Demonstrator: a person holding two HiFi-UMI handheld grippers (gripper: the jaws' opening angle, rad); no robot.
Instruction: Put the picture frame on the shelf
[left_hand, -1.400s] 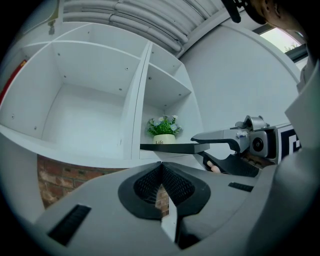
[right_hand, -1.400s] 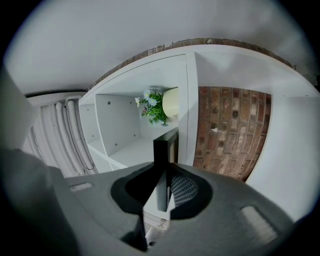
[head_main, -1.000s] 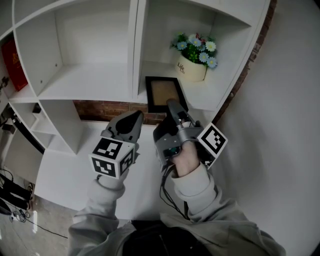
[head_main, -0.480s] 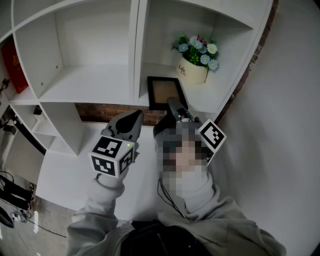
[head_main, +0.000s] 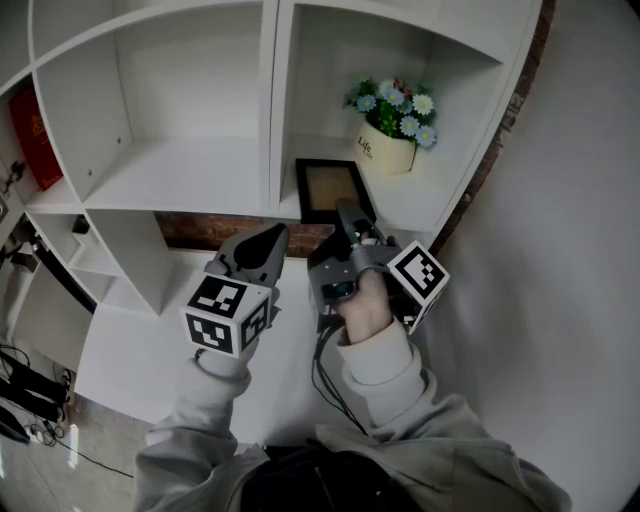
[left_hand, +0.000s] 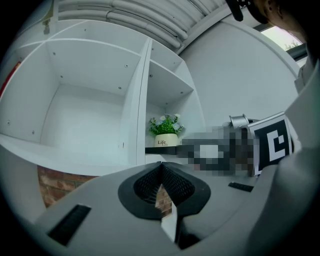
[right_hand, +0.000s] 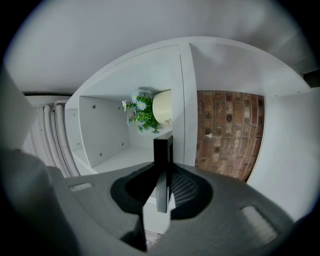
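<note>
Hardly anything has shifted in the last second: the right gripper (head_main: 347, 212) jaws stay clamped on the picture frame (head_main: 330, 188), which reaches ahead of them over the shelf (head_main: 180, 172), with the flower pot (head_main: 385, 150) beyond. The left gripper (head_main: 268, 240) jaws are together with nothing between them, just left of the right gripper's jaws.

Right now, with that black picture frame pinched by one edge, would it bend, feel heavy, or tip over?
Probably stiff: the picture frame shows straight edges though the right gripper holds only one edge. Likely light, since that pinch alone seems to carry it. Seen edge-on it is slim, so stood upright it could tip easily.
</note>
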